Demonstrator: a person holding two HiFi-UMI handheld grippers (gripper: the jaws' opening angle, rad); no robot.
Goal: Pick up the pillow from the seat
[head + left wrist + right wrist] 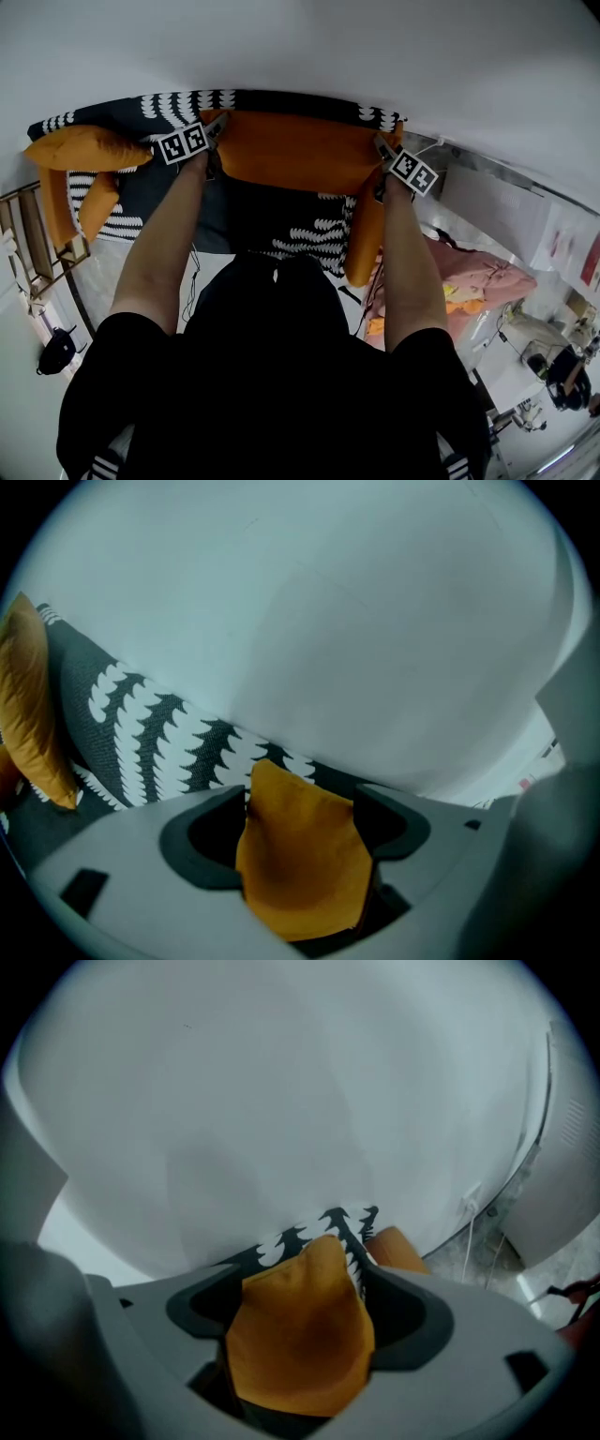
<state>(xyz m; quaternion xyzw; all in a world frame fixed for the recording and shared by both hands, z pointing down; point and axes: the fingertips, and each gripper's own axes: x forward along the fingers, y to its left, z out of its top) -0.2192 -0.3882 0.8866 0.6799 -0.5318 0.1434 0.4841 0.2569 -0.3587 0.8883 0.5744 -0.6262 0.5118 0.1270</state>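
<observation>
The pillow (298, 150) is orange and plump. It lies broadside straight ahead of me at twelve o'clock, against the back of the seat (314, 239) with its black-and-white patterned cover. From above I cannot tell whether its lower edge rests on the cushion.

My left hand-held gripper (300, 796) is at the pillow's eleven o'clock corner. Its jaws stand wide apart and the corner pokes up between them, loose and puffy, not pinched flat. My right hand-held gripper (302, 1277) is at the one o'clock corner. It looks the same: jaws wide, orange fabric filling the gap, no real squeeze that I can see. So neither has a hold yet.

I judge the pillow light and very soft. The cloth looks matte, so it should not slip much, but the filling will give way under the pads. A shallow bite on the tip of a corner would catch only loose cover. I would want each corner deep in the jaws, so that seam and some stuffing get pressed together. Held by its two top corners it should hang flat, sagging a little in the middle. It is not fragile, so a firm close is safe.

Another orange cushion (86, 148) lies at ten o'clock, well apart, and a third (362, 246) hangs at about three o'clock. A pale wall (309, 42) stands behind.
</observation>
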